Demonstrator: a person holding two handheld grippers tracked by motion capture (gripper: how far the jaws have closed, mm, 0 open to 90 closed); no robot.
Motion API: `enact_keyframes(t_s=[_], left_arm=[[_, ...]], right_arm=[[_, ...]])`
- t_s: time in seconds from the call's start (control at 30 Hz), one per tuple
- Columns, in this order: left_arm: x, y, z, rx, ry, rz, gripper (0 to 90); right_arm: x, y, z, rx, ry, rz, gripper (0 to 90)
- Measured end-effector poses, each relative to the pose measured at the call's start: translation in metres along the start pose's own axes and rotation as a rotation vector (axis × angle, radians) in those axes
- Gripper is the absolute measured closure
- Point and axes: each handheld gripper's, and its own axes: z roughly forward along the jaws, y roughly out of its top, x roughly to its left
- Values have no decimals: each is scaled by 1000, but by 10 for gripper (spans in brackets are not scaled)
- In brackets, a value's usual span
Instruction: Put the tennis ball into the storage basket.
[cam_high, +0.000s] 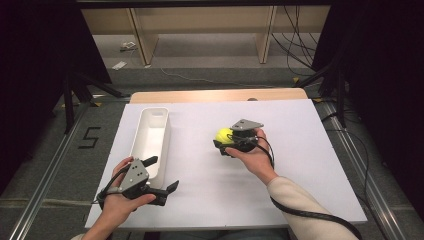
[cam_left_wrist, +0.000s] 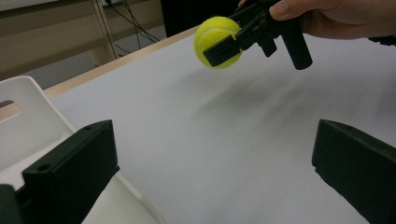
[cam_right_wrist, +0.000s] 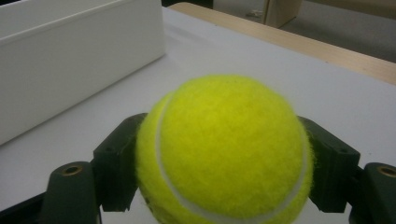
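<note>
- Right gripper (cam_high: 226, 141): jaws clenched on the tennis ball (cam_high: 224, 135), one jaw on each flank; in the right gripper view the ball (cam_right_wrist: 224, 149) sits squarely between them
- Ball position: near bench (cam_high: 300, 165) centre, held just off the white surface as far as the left gripper view shows, with a soft shadow on the bench below the ball (cam_left_wrist: 217, 41)
- White bin (cam_high: 150, 137): long and narrow, open top, long axis running 12 to 6 o'clock in the high view
- Key relation: bin lies at about 9 o'clock from the held ball, near but apart; its long side faces the ball, so a sideways carry meets the wall first and needs height to pass the rim (judgement)
- Left gripper (cam_high: 161, 176): jaws released and wide apart, nothing between them, parked at the bin's 6 o'clock end, one jaw at the rim
- Right hand (cam_high: 255, 157) is the one with the ball; left hand (cam_high: 117, 202) is nearer the bin, possibly there to steady it
</note>
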Motion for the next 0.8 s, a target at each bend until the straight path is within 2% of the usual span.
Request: enact_keyframes(t_s=[0.8], left_arm=[[-1, 0, 1, 0, -5, -3, 0]], right_arm=[[11, 6, 1, -16, 27, -9, 259]])
